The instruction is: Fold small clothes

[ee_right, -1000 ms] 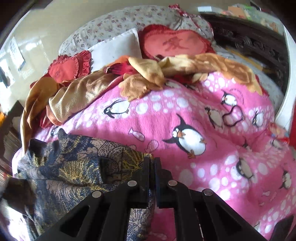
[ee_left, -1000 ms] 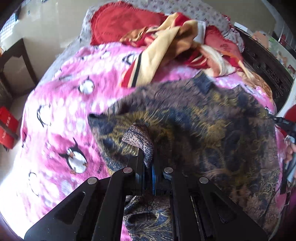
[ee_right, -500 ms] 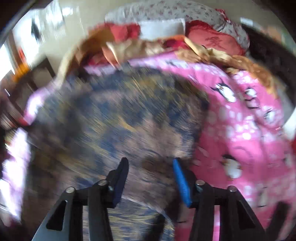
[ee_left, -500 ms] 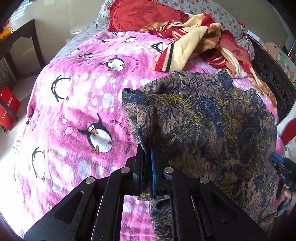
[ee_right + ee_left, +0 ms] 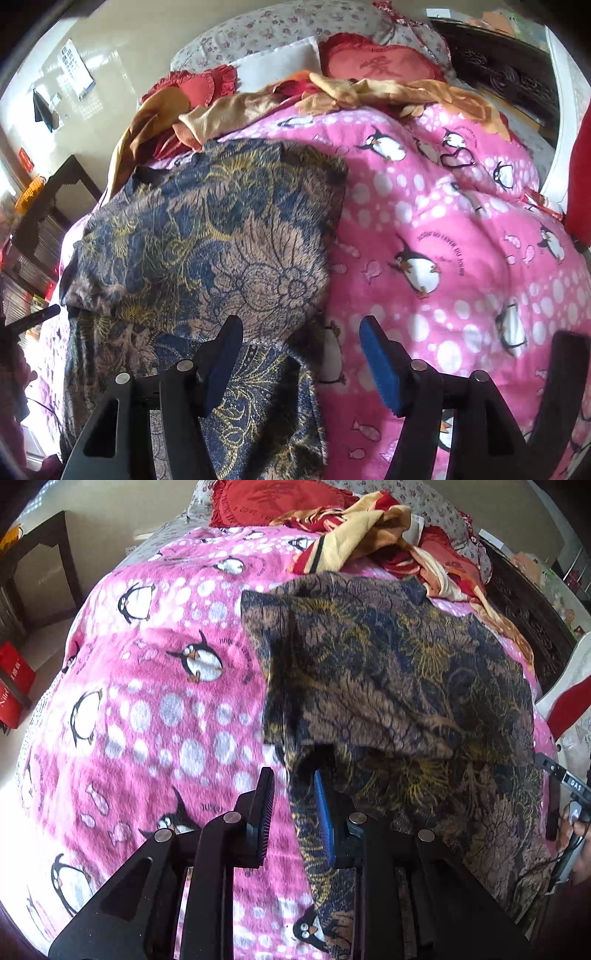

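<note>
1. Left tool (image 5: 291, 805) stands apart, garment edge draped loose between its fingers; right tool (image 5: 301, 354) gapes wide, empty.
2. The dark blue-and-gold floral garment (image 5: 207, 240) lies folded over on the pink penguin-print blanket (image 5: 461, 229) (the bed's cover); withdraw low to avoid dragging the fold.

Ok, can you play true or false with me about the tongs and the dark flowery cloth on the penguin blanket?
1. Both tongs are open. True: the left tongs and the right tongs both show a gap between their fingers.
2. The dark flowery cloth lies on the floor. False: it lies on the pink penguin blanket.
3. The cloth has been folded over itself. True: an upper layer lies on a lower one.
4. The blanket has cats on it. False: it has penguins.
5. More clothes are piled behind the cloth. True.
</note>
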The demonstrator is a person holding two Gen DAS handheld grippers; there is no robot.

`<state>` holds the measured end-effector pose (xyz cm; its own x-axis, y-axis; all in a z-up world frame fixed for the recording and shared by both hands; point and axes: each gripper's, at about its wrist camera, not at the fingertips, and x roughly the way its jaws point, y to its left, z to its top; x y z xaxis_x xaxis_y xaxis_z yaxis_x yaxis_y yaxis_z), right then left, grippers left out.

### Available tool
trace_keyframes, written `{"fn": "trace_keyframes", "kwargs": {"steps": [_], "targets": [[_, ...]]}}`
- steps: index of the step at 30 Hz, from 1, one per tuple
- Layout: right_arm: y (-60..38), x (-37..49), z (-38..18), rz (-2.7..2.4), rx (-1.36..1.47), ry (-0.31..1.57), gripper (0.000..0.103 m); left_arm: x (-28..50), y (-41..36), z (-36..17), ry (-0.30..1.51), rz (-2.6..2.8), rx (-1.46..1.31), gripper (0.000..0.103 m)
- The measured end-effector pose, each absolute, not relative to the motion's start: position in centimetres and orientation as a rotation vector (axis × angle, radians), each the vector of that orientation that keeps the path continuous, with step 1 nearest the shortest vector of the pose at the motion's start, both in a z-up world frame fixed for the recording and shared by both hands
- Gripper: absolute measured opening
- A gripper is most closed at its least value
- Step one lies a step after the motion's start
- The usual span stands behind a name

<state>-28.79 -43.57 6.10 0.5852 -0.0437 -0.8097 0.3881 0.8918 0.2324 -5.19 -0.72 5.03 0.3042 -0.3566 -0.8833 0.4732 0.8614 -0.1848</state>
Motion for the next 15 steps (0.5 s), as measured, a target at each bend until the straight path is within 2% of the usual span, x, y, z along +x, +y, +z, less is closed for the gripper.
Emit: {"fn": "trace_keyframes", "kwargs": {"steps": [3, 5, 6, 7, 9, 10, 11, 15], "targets": [[-44.1, -27.6, 4.2, -0.252, 0.481, 0.945, 0.060, -6.1, -0.3, 3.8, 1.164, -0.536, 0.121, 0.021], [-44.6, -27.7, 3.7, -0.268, 0.505, 0.935, 0.023, -6.1, 0.0, 3.1, 1.184, -0.500, 0.131, 0.021], [-44.6, -28.0, 3.9, -0.285, 0.480, 0.923, 0.013, -6.0, 0.2, 3.0, 1.185, -0.495, 0.119, 0.021], [-44.6, -28.4, 4.4, -0.287, 0.469, 0.904, 0.007, -5.9, 0.3, 3.0, 1.180, -0.492, 0.104, 0.021], [-44.6, -29.1, 5.4, -0.301, 0.445, 0.873, 0.006, -5.4, 0.1, 3.1, 1.157, -0.467, 0.111, 0.021], [-44.4, -29.5, 6.0, -0.345, 0.391, 0.868, 0.000, -5.1, -0.2, 3.1, 1.147, -0.463, 0.114, 0.021], [-44.6, -29.5, 6.1, -0.384, 0.356, 0.871, 0.000, -4.7, -0.5, 3.1, 1.139, -0.471, 0.114, 0.021], [-46.2, -30.7, 5.4, -0.333, 0.527, 0.876, 0.000, -3.6, -2.1, 2.8, 1.143, -0.518, 0.107, 0.021]]}}
